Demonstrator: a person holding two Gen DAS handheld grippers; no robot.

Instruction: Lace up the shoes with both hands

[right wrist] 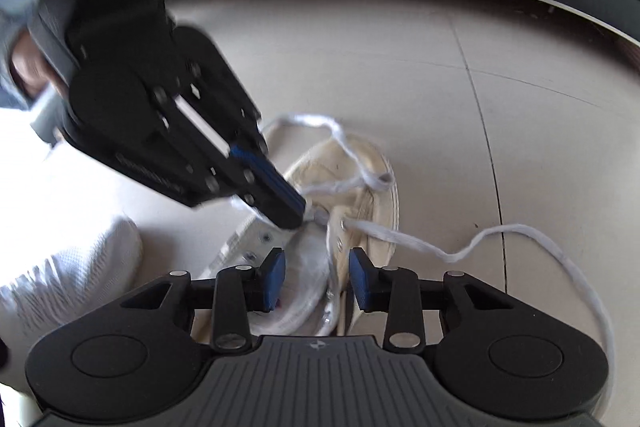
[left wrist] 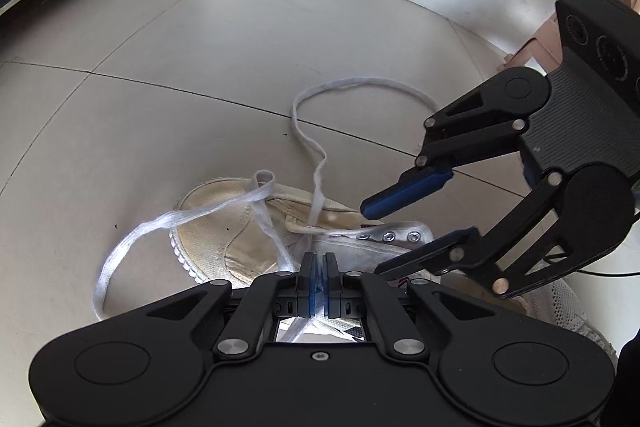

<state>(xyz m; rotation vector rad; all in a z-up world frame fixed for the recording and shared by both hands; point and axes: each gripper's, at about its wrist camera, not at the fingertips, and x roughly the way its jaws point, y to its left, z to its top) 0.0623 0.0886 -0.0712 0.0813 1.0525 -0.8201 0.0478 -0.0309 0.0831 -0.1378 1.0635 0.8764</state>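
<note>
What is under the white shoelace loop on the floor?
Under the far shoelace loop lies bare floor tile. Nearer, the lace crosses the cream shoe. The left gripper hides where its pinched end runs.

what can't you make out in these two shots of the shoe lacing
- Left wrist view: the heel end of the shoe is hidden behind the left claw, shut on the lace.
- Left wrist view: the far end of the lace runs behind the right claw.
- Right wrist view: the left claw is motion-blurred, and it covers the eyelet it works at.
- Right wrist view: the lace tail leaves past the right edge.
</note>
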